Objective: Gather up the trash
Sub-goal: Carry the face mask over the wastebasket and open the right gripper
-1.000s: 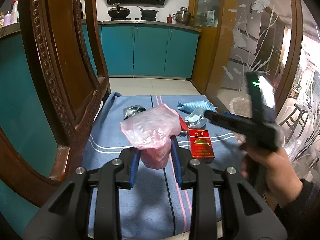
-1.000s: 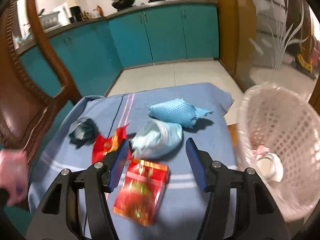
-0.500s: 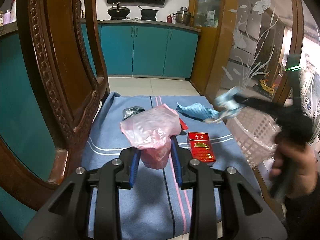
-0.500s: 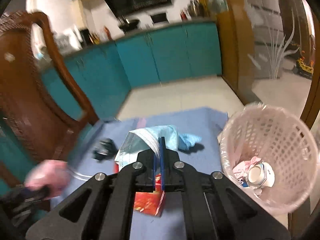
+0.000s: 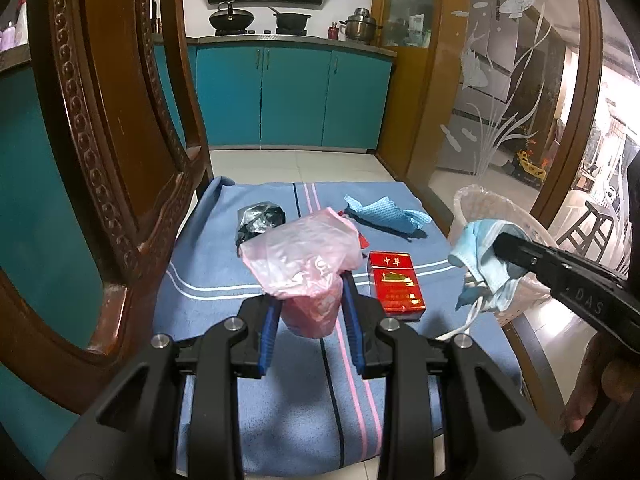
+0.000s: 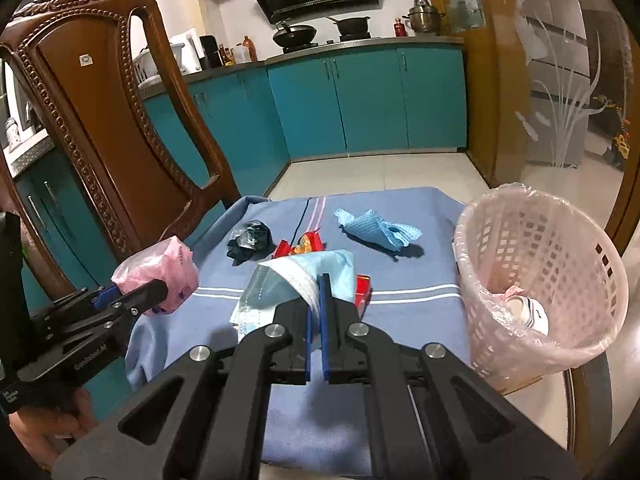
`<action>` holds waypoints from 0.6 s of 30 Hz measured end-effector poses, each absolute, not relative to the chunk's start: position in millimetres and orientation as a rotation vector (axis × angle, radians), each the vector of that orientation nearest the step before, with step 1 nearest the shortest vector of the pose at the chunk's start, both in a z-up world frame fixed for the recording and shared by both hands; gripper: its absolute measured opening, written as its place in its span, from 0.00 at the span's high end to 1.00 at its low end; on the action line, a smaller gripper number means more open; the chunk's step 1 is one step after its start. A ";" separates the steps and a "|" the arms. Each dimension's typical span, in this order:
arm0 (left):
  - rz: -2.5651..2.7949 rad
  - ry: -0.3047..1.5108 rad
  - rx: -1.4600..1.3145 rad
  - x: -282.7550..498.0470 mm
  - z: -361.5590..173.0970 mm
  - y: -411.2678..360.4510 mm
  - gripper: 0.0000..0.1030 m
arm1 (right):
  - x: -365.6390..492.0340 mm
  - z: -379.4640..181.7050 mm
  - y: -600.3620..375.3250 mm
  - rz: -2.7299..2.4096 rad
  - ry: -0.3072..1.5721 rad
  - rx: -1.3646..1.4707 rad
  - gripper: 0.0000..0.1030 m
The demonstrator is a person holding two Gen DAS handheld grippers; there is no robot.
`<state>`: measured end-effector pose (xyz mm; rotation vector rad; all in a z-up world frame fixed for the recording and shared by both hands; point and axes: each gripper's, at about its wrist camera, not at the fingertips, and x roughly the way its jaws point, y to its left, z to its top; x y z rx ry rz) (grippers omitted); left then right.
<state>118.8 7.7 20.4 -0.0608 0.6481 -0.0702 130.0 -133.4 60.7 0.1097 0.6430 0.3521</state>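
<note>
My left gripper (image 5: 308, 300) is shut on a crumpled pink plastic bag (image 5: 304, 264), held above the blue cloth (image 5: 280, 420); it also shows in the right wrist view (image 6: 160, 276). My right gripper (image 6: 318, 280) is shut on a light blue face mask (image 6: 288, 280), held in the air just left of the pink mesh basket (image 6: 560, 240); the mask also shows in the left wrist view (image 5: 480, 264). On the cloth lie a red cigarette pack (image 5: 394, 284), a black crumpled bag (image 5: 258, 220), a blue wipe (image 5: 384, 216) and a red wrapper (image 6: 300, 244).
The basket stands at the cloth's right edge and holds a cup and some pink scraps (image 6: 520, 308). A carved wooden chair back (image 5: 100, 140) rises close on the left. Teal kitchen cabinets (image 5: 292, 96) are behind, a glass partition (image 5: 500, 100) to the right.
My right gripper closed on the face mask, lifted it off the cloth and carried it right toward the basket. My left gripper has stayed still with the pink bag.
</note>
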 end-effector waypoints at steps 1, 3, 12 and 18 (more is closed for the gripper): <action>-0.069 0.648 -0.059 119.1 20.6 7.4 0.71 | 129.6 60.8 -133.0 0.350 0.639 0.104 0.96; -0.068 0.650 -0.057 119.2 20.5 7.2 0.71 | 129.0 61.2 -131.7 0.348 0.638 0.095 0.96; -0.066 0.653 -0.055 119.8 20.3 6.5 0.71 | 131.0 56.9 -129.3 0.354 0.655 0.093 0.96; -0.065 0.655 -0.059 119.8 20.3 7.0 0.71 | 131.7 67.6 -145.1 0.312 0.591 0.136 0.96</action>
